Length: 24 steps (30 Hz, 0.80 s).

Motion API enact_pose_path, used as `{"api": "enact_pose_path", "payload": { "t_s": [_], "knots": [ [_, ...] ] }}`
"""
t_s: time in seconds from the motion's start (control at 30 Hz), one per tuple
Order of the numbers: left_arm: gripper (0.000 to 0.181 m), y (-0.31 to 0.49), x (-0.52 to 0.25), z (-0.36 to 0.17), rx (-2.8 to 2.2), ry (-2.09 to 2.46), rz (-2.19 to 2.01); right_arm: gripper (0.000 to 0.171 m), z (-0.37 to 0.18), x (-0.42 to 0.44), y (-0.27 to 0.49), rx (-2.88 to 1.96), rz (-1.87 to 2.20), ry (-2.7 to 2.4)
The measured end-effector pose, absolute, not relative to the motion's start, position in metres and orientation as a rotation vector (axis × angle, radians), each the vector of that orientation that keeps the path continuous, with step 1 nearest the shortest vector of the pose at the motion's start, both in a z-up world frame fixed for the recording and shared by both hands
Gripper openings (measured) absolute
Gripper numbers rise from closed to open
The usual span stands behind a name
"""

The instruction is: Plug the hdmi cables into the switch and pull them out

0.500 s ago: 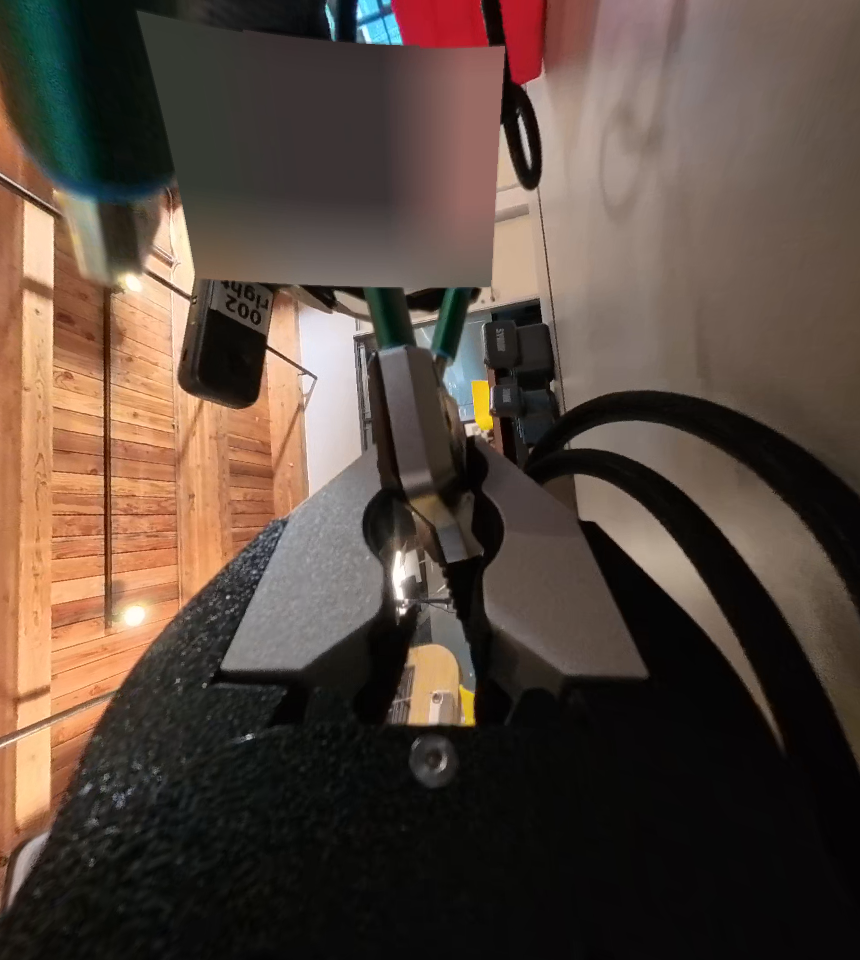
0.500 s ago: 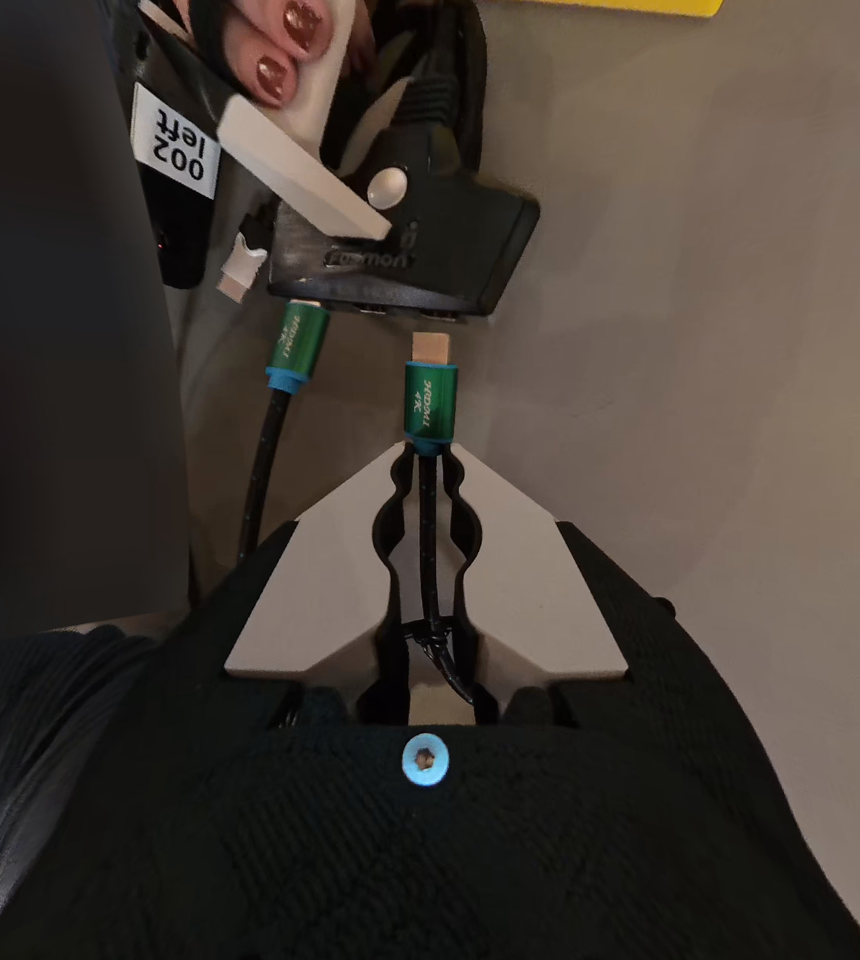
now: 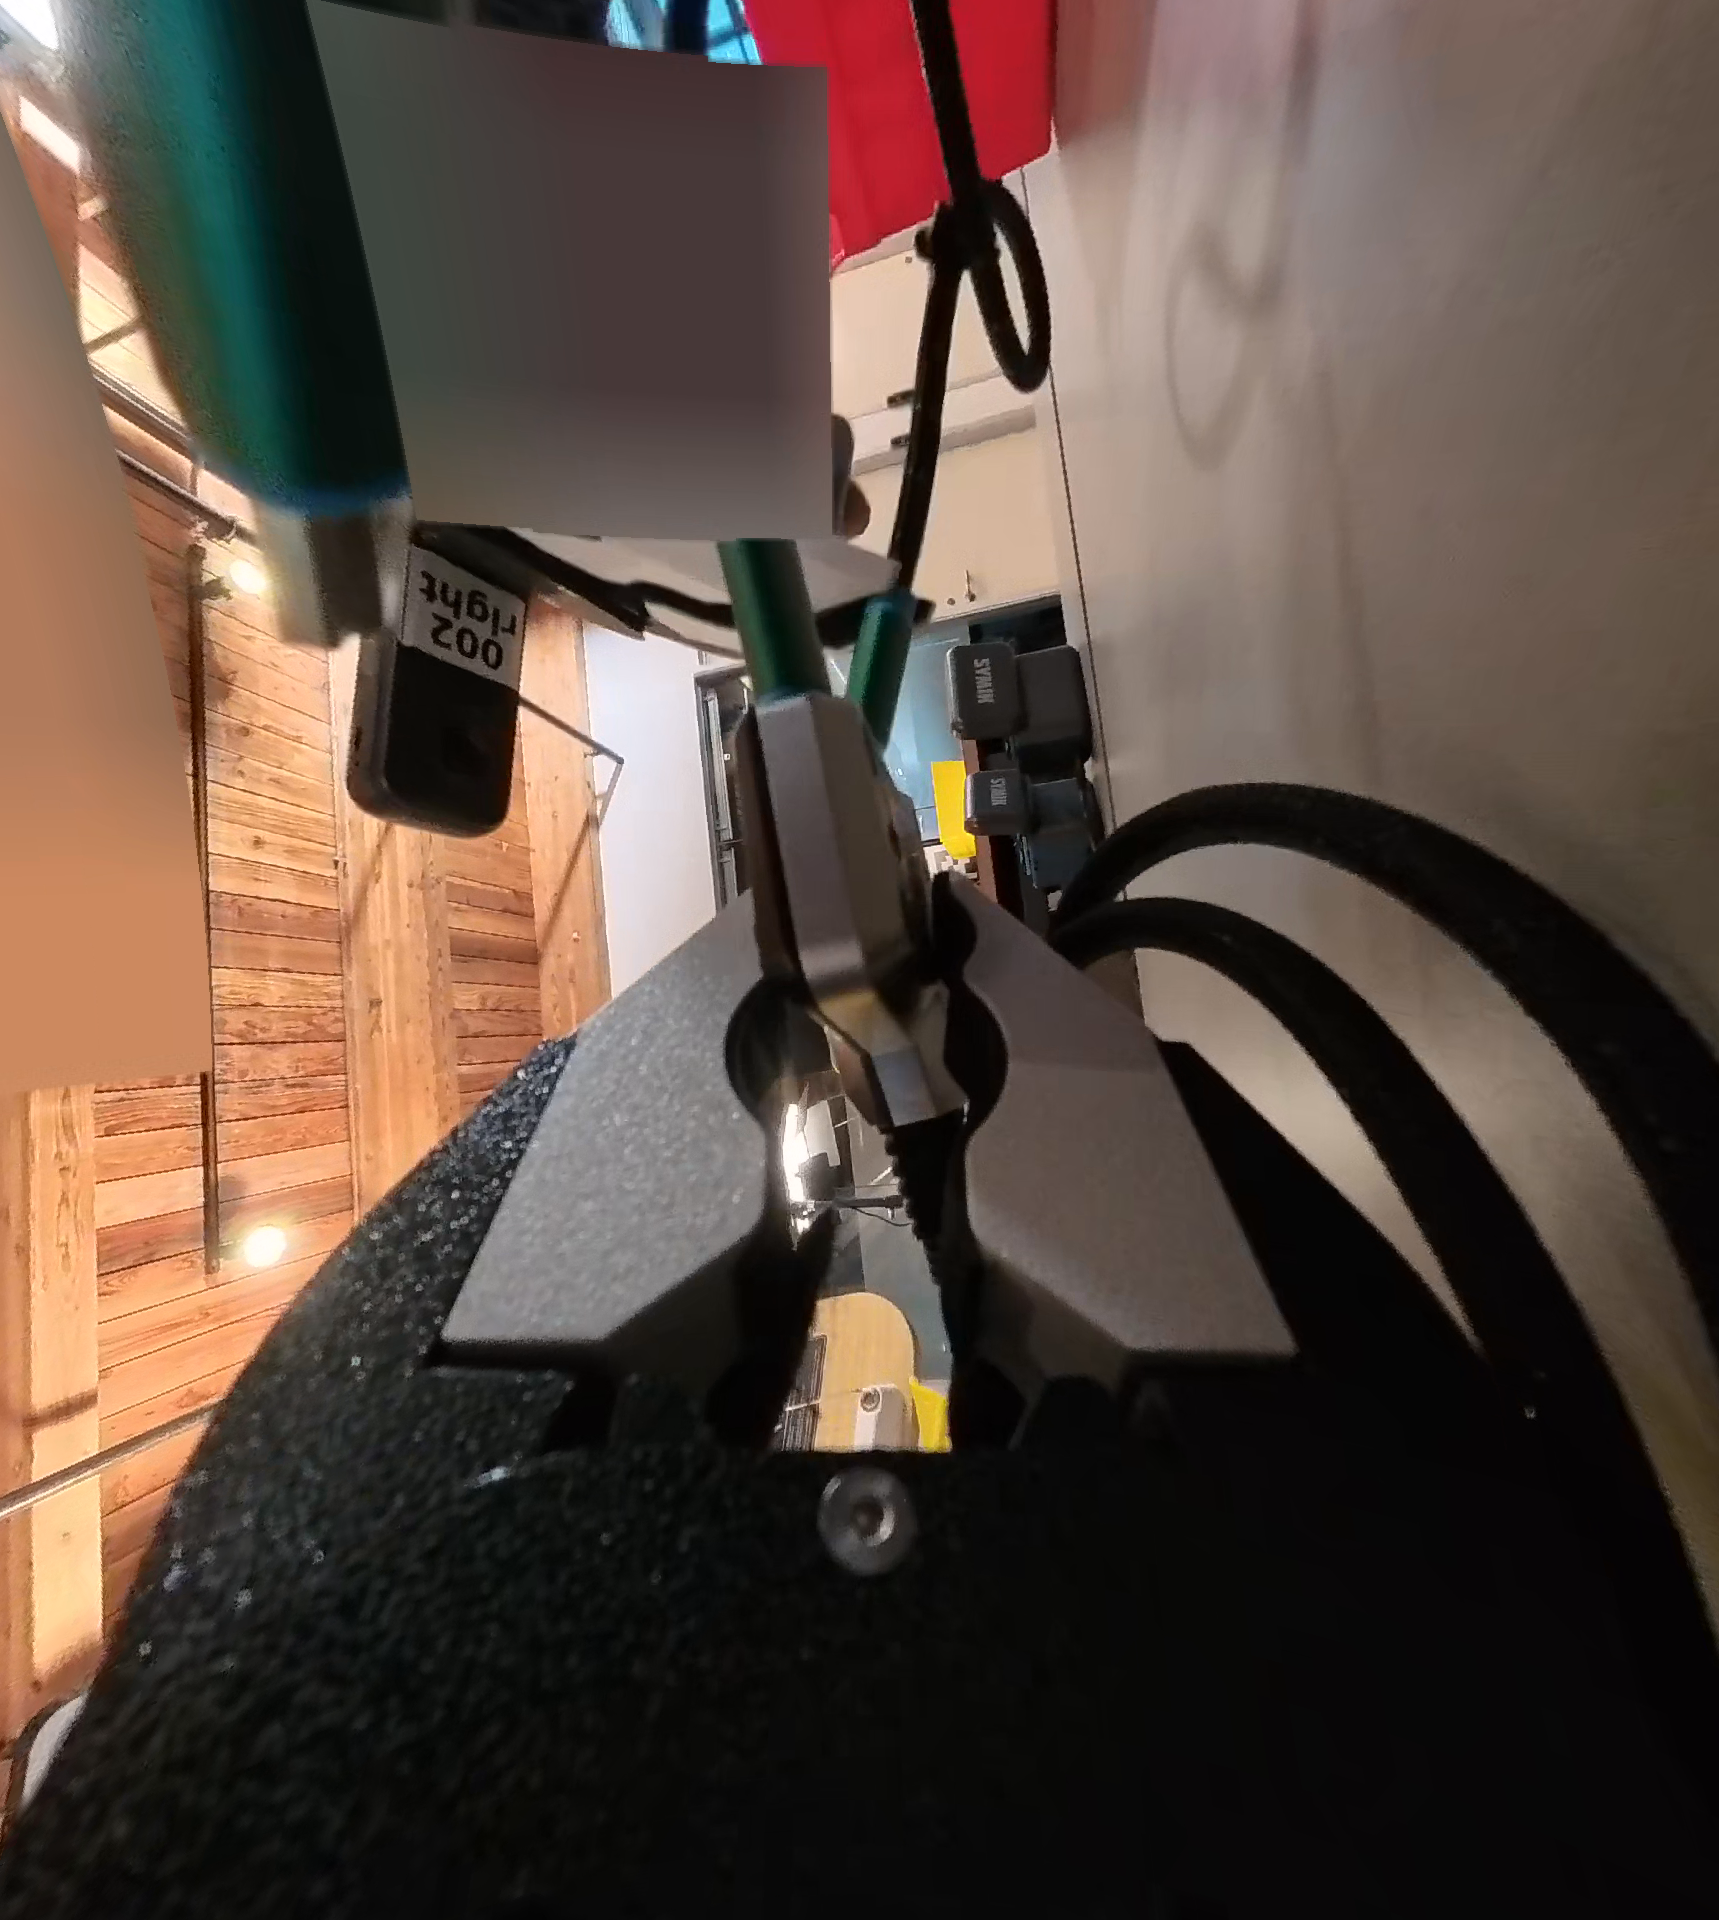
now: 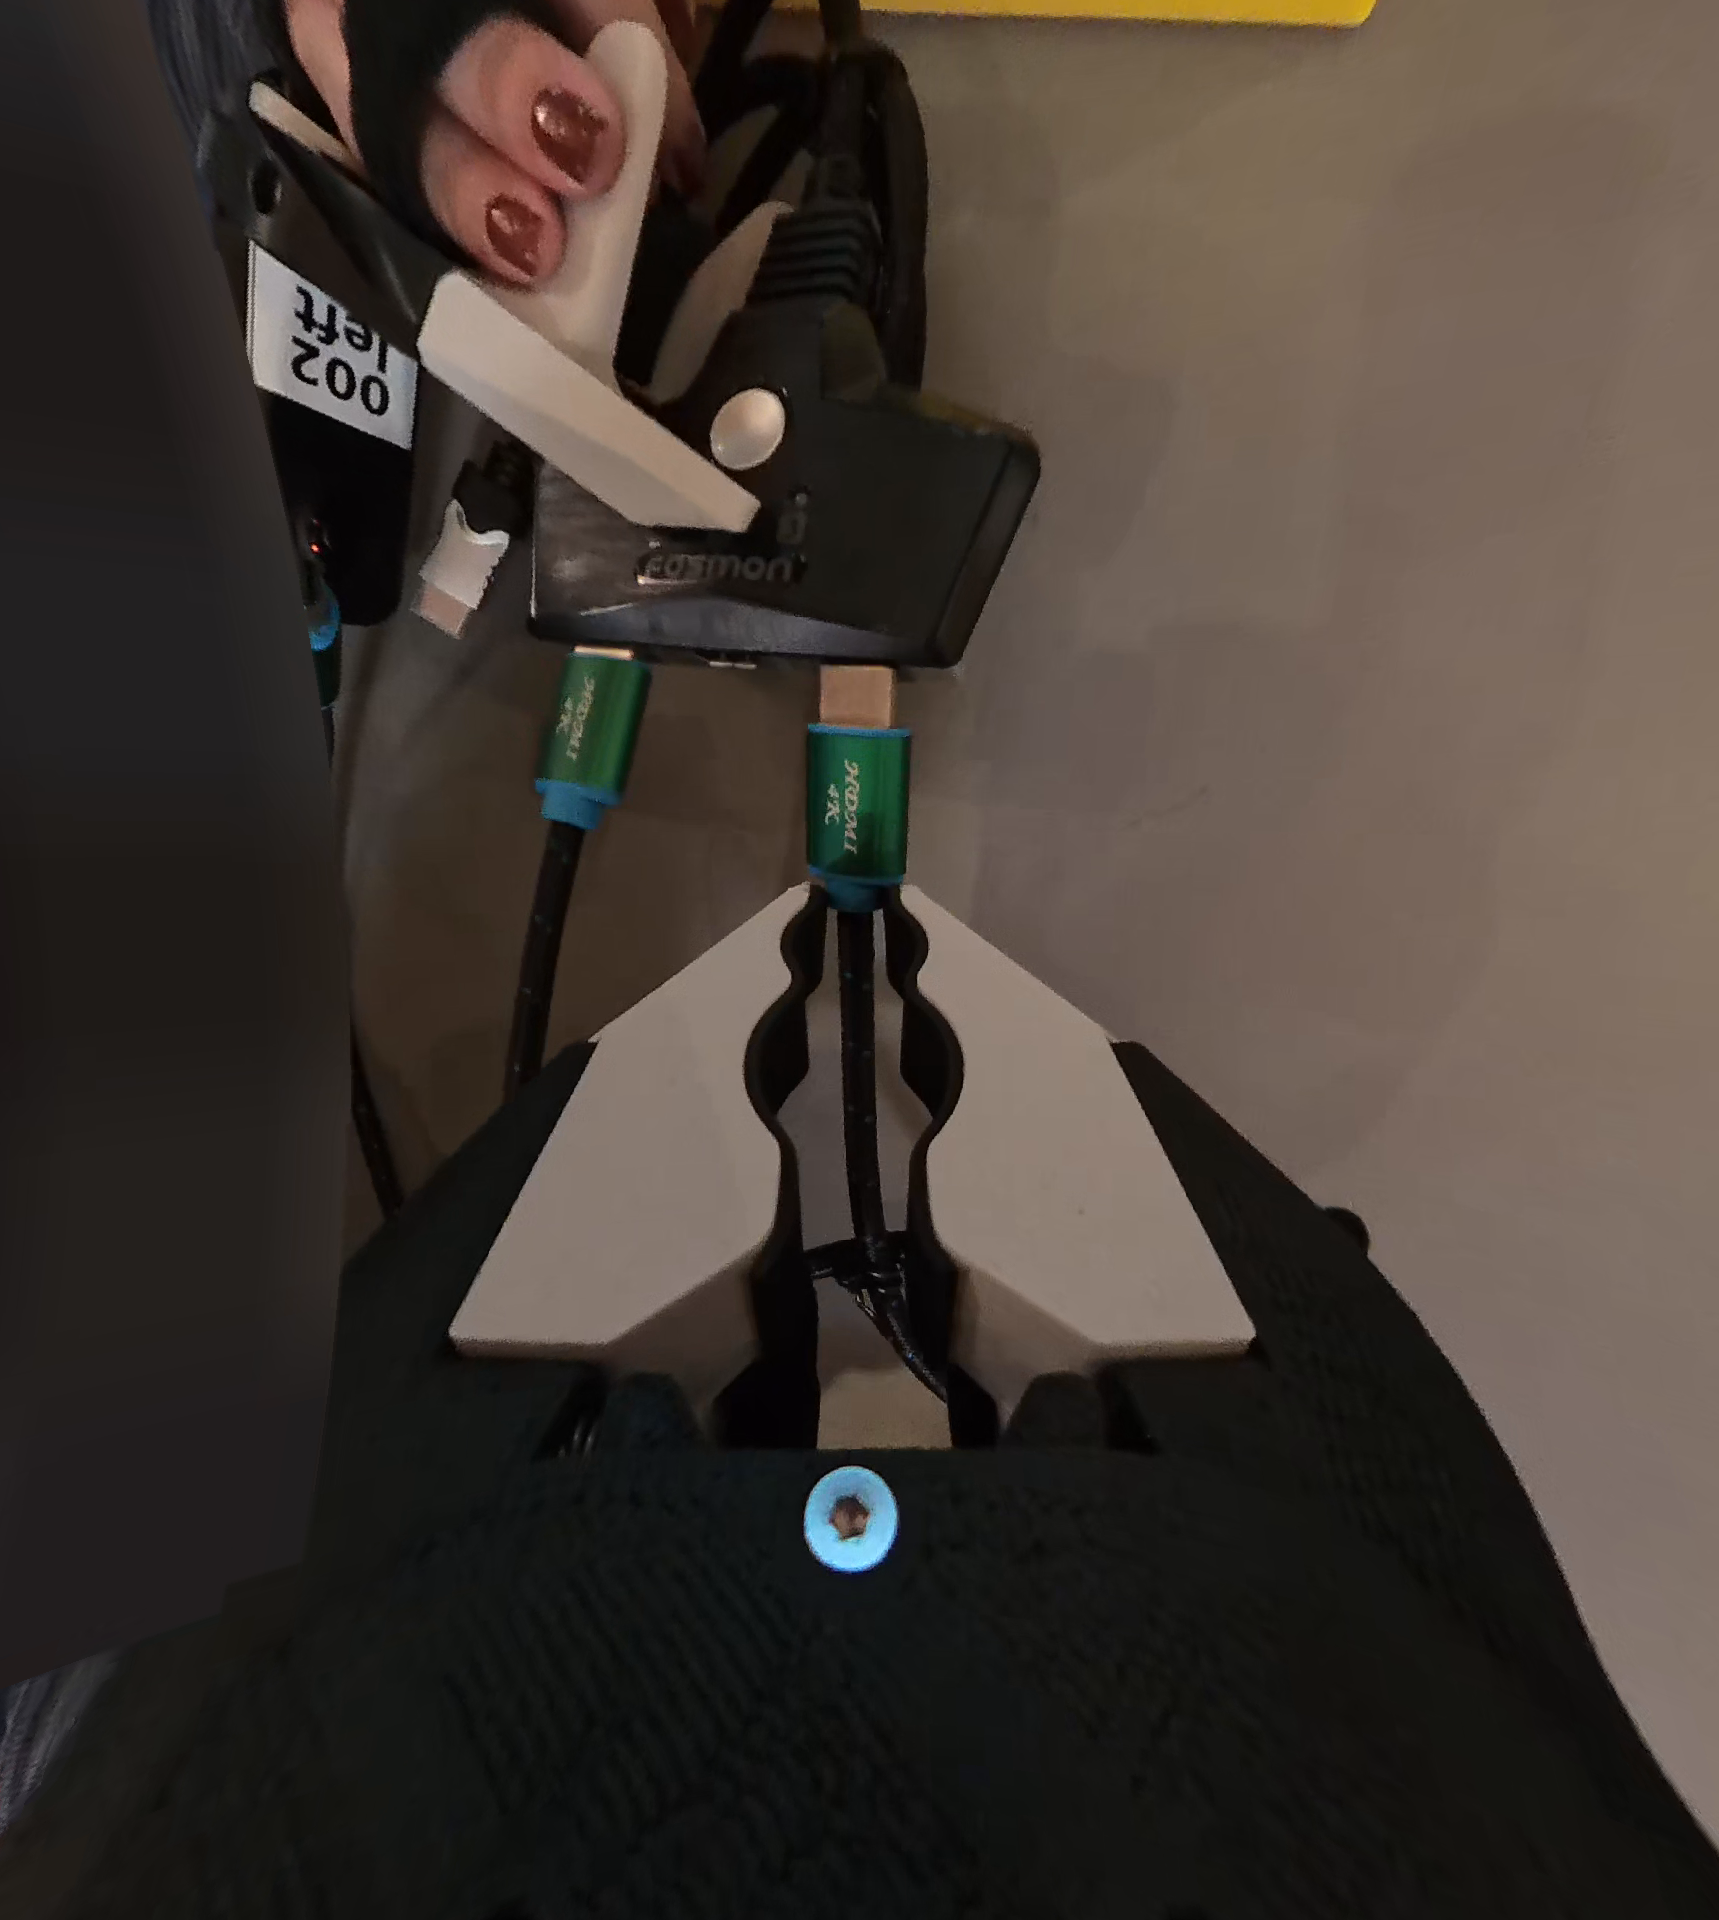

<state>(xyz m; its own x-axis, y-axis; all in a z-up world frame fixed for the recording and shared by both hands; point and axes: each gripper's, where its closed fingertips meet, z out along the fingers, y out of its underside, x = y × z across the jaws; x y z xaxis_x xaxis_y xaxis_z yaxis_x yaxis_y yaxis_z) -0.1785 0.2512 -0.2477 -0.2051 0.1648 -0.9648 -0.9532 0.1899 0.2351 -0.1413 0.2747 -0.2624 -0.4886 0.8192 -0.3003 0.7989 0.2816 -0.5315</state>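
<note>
Both fingers of the right gripper clench the braided cable just behind the green plug, and the left gripper clamps the black switch edge-on between its tips. Taking the switch as landmark, the grey tabletop lies beneath and all around it. On its near edge sit the ports: the held green plug stands just before the right one, its bare metal tip at the opening, though how far in it sits cannot be told. To the left of that, a second green plug sits pushed home in its port, its black cable trailing toward the camera. At the switch's far side thick black cords loop away. A hand grips the left gripper's handle above the switch.
</note>
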Motion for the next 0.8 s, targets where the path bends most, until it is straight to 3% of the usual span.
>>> {"api": "enact_pose_path", "payload": {
  "t_s": [0.8],
  "knots": [
    [0.022,0.248,-0.168,-0.26,-0.817,1.514,1.33,0.009,-0.281,-0.131,0.272,-1.665,0.874,-2.605]
  ]
}}
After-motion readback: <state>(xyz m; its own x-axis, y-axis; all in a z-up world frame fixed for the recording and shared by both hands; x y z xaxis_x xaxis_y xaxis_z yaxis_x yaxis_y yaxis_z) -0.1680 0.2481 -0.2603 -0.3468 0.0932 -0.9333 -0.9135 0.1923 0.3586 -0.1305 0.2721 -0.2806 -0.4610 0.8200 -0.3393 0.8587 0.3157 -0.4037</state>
